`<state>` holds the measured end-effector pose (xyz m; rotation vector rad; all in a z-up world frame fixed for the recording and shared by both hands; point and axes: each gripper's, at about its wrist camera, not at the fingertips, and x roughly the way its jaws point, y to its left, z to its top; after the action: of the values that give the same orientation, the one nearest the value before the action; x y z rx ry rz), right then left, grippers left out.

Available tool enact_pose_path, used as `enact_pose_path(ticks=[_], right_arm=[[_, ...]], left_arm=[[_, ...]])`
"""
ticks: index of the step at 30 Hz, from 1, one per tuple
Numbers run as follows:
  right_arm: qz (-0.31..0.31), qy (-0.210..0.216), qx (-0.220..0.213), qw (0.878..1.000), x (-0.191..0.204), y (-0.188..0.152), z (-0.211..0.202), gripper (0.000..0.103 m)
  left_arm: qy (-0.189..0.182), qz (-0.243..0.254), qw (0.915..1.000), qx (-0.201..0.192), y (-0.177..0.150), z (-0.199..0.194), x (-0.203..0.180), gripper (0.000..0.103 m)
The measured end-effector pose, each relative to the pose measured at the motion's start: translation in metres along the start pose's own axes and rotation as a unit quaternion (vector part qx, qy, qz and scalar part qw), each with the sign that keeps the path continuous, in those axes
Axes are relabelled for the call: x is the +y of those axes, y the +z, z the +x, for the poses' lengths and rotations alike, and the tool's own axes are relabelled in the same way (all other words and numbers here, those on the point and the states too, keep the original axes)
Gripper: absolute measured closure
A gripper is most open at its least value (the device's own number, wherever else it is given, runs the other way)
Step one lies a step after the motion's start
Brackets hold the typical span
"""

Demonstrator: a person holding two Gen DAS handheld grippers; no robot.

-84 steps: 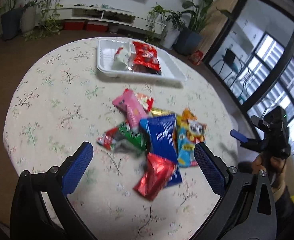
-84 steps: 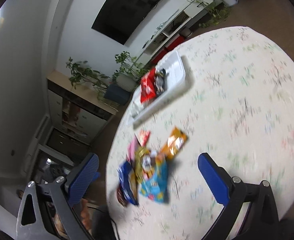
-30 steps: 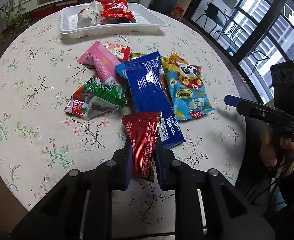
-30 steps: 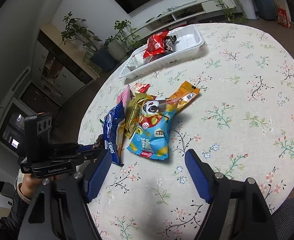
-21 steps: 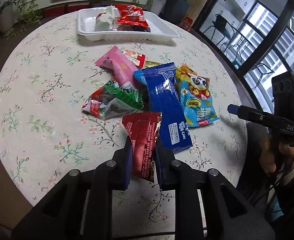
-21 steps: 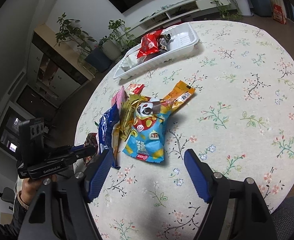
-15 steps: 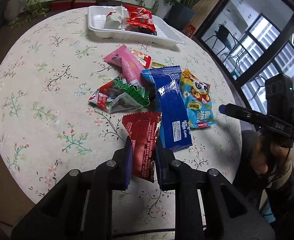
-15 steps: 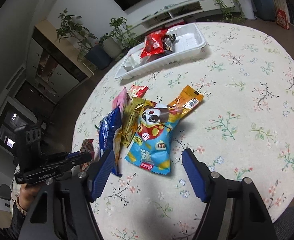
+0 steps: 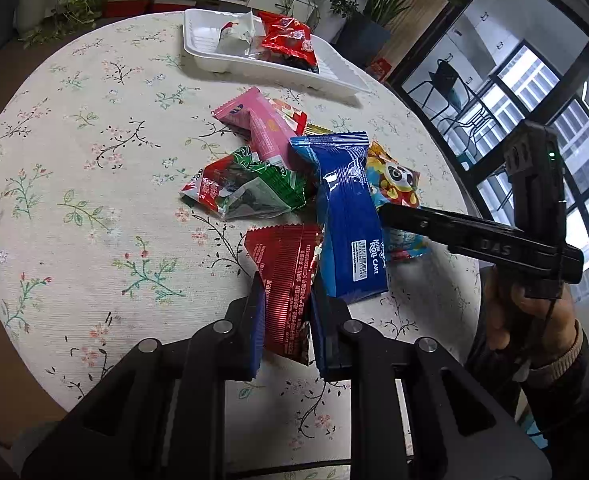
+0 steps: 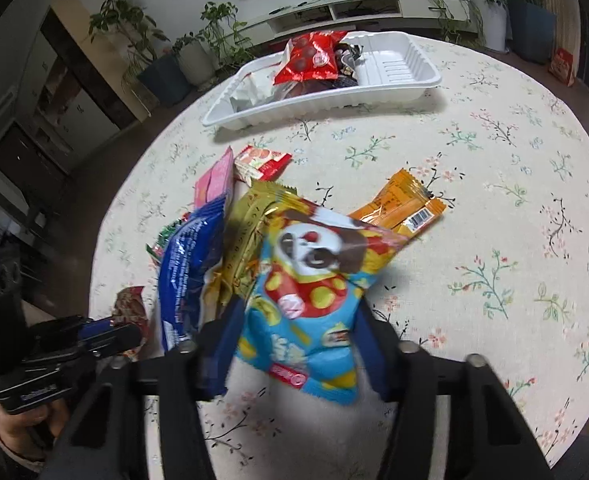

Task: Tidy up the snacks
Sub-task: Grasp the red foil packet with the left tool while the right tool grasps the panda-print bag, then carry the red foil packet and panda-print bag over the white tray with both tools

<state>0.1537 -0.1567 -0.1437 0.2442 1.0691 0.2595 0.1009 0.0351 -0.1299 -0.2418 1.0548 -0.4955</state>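
My left gripper is shut on a red foil snack packet and holds it at the near side of the snack pile. My right gripper has its fingers on both sides of the blue panda packet, which fills the gap between them. The pile also holds a blue roll-cake packet, a pink packet, a green packet, a gold packet and an orange packet. The white tray at the far side holds a red packet and a white one.
The round table has a floral cloth. The right gripper reaches in from the right in the left wrist view. Potted plants and a low TV cabinet stand beyond the table; windows are on the right.
My right gripper moved forward onto the panda packet and its fingers closed in around it. My left gripper keeps the red packet and has lifted back slightly.
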Motion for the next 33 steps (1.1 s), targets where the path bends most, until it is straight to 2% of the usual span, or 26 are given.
enact_pose_path(ticks=[8, 16, 33], right_arm=[[0.001, 0.019, -0.018, 1.000, -0.007, -0.004, -0.005, 0.071], [0.022, 0.042, -0.025, 0.999, -0.018, -0.012, -0.016, 0.072], [0.014, 0.080, -0.026, 0.996, -0.019, -0.039, -0.044, 0.072]], left_arm=[[-0.012, -0.012, 0.9999, -0.003, -0.001, -0.001, 0.007, 0.085], [-0.020, -0.024, 0.9995, -0.006, -0.002, -0.004, 0.009, 0.085], [-0.033, -0.031, 0.9990, -0.007, 0.002, 0.000, 0.004, 0.085]])
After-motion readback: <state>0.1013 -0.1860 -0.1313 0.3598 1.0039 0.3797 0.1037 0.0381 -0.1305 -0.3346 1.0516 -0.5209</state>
